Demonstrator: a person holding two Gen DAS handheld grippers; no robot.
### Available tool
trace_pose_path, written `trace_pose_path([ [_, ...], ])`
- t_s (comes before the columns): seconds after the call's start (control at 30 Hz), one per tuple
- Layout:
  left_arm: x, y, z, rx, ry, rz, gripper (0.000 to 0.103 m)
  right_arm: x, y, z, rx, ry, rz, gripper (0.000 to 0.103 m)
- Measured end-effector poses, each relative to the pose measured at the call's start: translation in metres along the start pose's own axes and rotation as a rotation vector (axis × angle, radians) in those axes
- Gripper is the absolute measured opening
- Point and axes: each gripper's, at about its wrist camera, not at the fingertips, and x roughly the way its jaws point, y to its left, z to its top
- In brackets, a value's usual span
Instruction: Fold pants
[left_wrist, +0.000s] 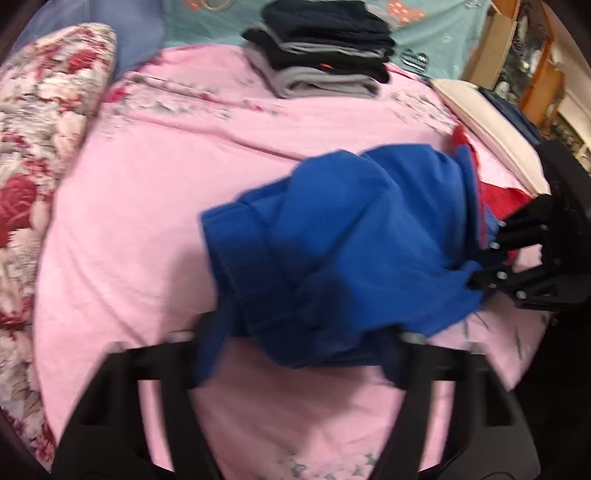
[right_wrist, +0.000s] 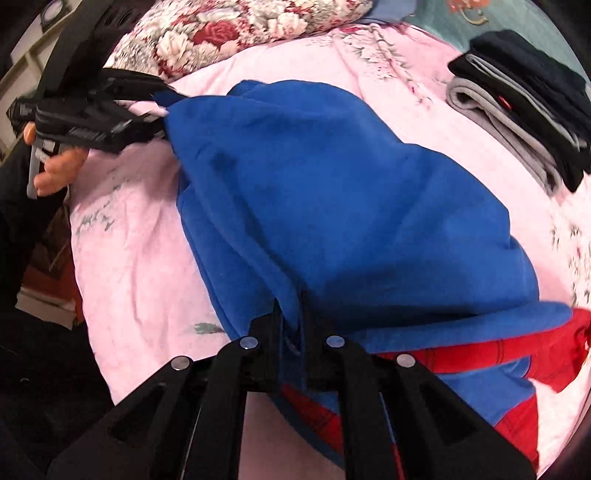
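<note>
Pants (right_wrist: 332, 192) of bright blue, with red showing at one end, hung bunched between the two tongs above a bed covered by a pink sheet (left_wrist: 155, 206). The right tongs (right_wrist: 291, 332) were pressed together on a fold of the blue cloth — the fabric ran straight down between the two black tips. The left tongs (left_wrist: 295, 343) reached into the near edge of the same bundle; from the left wrist view their arms looked spread with cloth draped between them, while the right wrist view showed them pinching a corner of the pants, so the grip seemed closed on fabric. A hand (right_wrist: 59, 170) held the left tool's grip. At the far side of the bed sat a stack of folded clothes (left_wrist: 321, 51) in black and grey, well apart from the pants — and a flowered quilt (left_wrist: 40, 129) lay rolled along the bed's edge.
</note>
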Motion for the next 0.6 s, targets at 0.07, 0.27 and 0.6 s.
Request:
trace_pose_path([
  [0.07,-0.009,0.007,0.000,-0.034,-0.036,-0.005,0.079,-0.006,-0.005,0.000,0.021,-0.015,0.033,0.007],
  [0.27,-0.011,0.008,0.004,-0.077,-0.037,-0.011,0.058,-0.019,-0.010,0.001,0.051,-0.047,0.063,0.007],
  [0.6,-0.026,-0.028,0.031,0.208,-0.055,0.168,0.016,-0.040,-0.008,0.018,0.035,-0.075,0.071,0.008],
])
